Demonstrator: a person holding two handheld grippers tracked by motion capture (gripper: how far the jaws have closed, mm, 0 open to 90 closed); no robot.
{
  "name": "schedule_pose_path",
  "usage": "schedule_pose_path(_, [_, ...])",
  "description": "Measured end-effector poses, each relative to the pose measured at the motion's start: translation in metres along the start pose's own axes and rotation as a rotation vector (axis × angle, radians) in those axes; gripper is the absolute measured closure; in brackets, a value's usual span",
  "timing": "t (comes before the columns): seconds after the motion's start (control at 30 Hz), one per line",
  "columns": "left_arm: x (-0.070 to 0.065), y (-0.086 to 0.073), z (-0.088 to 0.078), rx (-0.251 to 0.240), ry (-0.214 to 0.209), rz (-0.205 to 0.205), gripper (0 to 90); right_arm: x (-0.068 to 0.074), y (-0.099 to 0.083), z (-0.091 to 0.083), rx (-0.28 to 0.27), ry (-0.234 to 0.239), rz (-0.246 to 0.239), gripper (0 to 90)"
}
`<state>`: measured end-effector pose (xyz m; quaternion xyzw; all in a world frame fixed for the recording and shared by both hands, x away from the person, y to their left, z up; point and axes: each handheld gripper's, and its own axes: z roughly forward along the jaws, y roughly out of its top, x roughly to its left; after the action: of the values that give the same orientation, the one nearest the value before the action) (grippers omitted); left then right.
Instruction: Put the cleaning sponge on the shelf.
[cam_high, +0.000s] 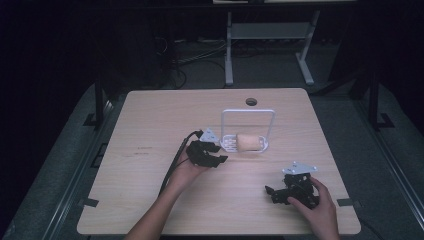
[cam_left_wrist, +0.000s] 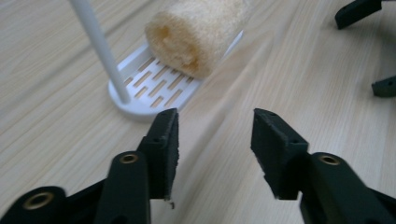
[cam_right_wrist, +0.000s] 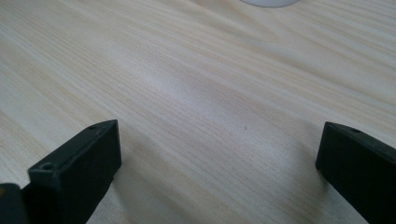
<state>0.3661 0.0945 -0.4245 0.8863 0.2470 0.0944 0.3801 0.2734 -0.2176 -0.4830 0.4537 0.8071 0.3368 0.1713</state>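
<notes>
So the left gripper (cam_high: 216, 156) sits just beside the white rack (cam_high: 227, 145), jaws parted with nothing between them, tips aimed at the near end of it. In the left gripper view the rack's slotted base is right ahead of the jaws and a bit to their left, with 1 white upright post (cam_left_wrist: 100, 51) rising from its edge. My guess is it's lined up like that to go for the loofah roll (cam_left_wrist: 198, 32), which lies on its side on the slotted base, just beyond the post and not touched by either jaw.

Past the roll, well off to the right and closer to the person, the right gripper (cam_high: 274, 192) rests low over bare table (cam_right_wrist: 196, 93), jaws spread wide, also gripping nothing. It points back toward the rack but stays well apart from it, so it looks parked out of the way, maybe waiting to steady the rack.
</notes>
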Motion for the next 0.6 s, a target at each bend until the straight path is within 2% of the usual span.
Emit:
schedule_pose_path(0.17, [0.002, -0.01, -0.011, -0.013, 0.008, -0.015, 42.8, 0.0, 0.0, 0.0, 0.0, 0.0, -0.001, 0.0])
schedule_pose_path(0.33, [0.003, -0.02, -0.023, -0.024, 0.031, -0.008, 32.3, 0.0, 0.0, 0.0, 0.001, 0.001, -0.003, 0.0])
schedule_pose_path(0.4, [0.002, -0.025, -0.027, -0.035, 0.035, -0.02, 28.3, 0.0, 0.0, 0.0, 0.0, 0.002, -0.001, 0.0])
schedule_pose_path(0.6, [0.003, -0.041, -0.04, -0.036, 0.046, -0.022, 24.1, 0.0, 0.0, 0.0, 0.0, 0.0, -0.001, 0.0])
